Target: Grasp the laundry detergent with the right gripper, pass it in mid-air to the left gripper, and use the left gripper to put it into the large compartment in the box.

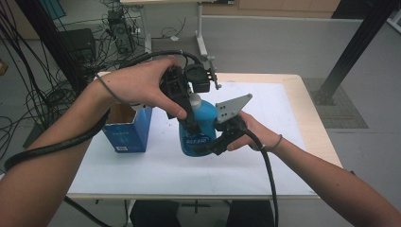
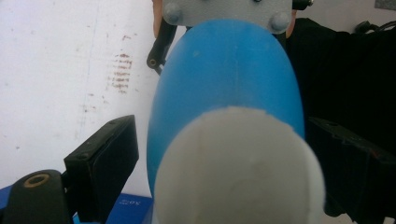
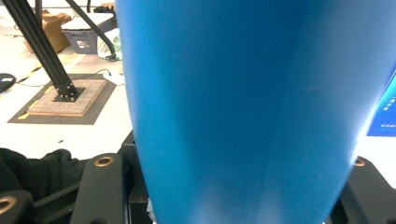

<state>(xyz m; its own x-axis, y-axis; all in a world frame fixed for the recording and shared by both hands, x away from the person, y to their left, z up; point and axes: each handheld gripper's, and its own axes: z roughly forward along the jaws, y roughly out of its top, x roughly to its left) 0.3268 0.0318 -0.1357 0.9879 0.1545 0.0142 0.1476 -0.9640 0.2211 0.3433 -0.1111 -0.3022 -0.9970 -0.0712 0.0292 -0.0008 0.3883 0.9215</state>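
- A blue bottle (image 1: 197, 130) with a white cap (image 2: 238, 168) was held upright above the white desk (image 1: 265, 175), near its middle, between both tools.
- The right tool (image 1: 213, 142) came in from the side at the bottle's lower body. In the right gripper view the blue wall sat between the two black jaws, pressed close on either side; the tool was judged to be pinching the bottle, probably to steady it and carry its weight.
- The left tool (image 1: 189, 111) reached down from above at the bottle's top. In the left gripper view the white cap lay between the jaws, which stood spread, with a visible gap on the left side; contact on the right could not be told. Judged: positioned to close on the cap, perhaps to twist it off while the body was braced.
- An open blue box (image 1: 127, 127) stood on the desk just left of the bottle, apart from it; it was possibly the bottle's packaging.
- The desk cover showed faint brownish marks (image 2: 120, 72).
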